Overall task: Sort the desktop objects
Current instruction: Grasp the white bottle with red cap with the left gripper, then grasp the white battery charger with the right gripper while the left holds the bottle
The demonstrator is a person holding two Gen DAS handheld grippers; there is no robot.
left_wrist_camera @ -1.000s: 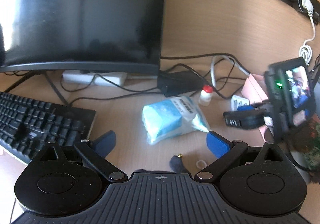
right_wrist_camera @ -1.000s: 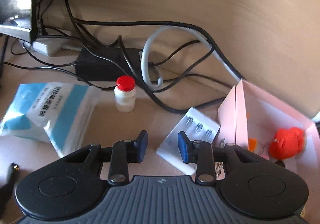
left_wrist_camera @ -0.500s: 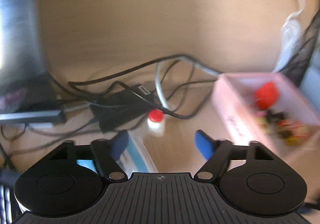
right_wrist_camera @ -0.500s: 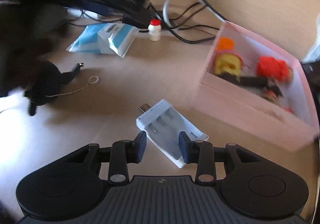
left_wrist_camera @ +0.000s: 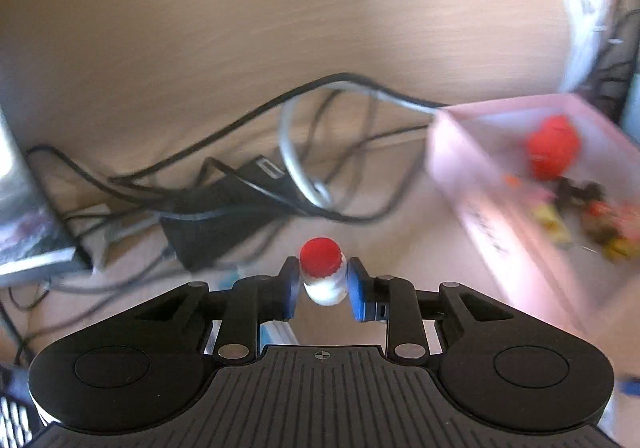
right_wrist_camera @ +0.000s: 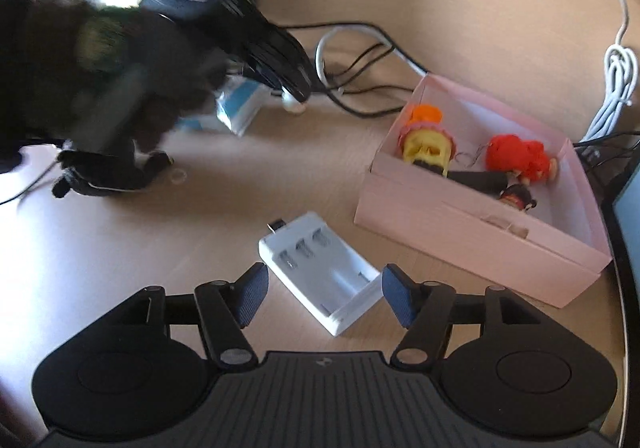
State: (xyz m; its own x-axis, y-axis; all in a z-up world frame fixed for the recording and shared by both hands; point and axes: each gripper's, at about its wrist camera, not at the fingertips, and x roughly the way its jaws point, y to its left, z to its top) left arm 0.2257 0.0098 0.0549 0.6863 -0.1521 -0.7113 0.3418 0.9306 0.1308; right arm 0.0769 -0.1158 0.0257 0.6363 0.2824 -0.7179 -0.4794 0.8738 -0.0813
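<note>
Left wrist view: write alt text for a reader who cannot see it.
The left gripper is shut on a small white bottle with a red cap, held between its blue pads above a wooden desk. Behind lies a tangle of cables over a black adapter; to the right, blurred, an open pink box holds small toys.

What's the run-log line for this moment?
left gripper: shut on red-capped bottle | right gripper: jaws opening, astride white battery charger | pink box: holds toys
</note>
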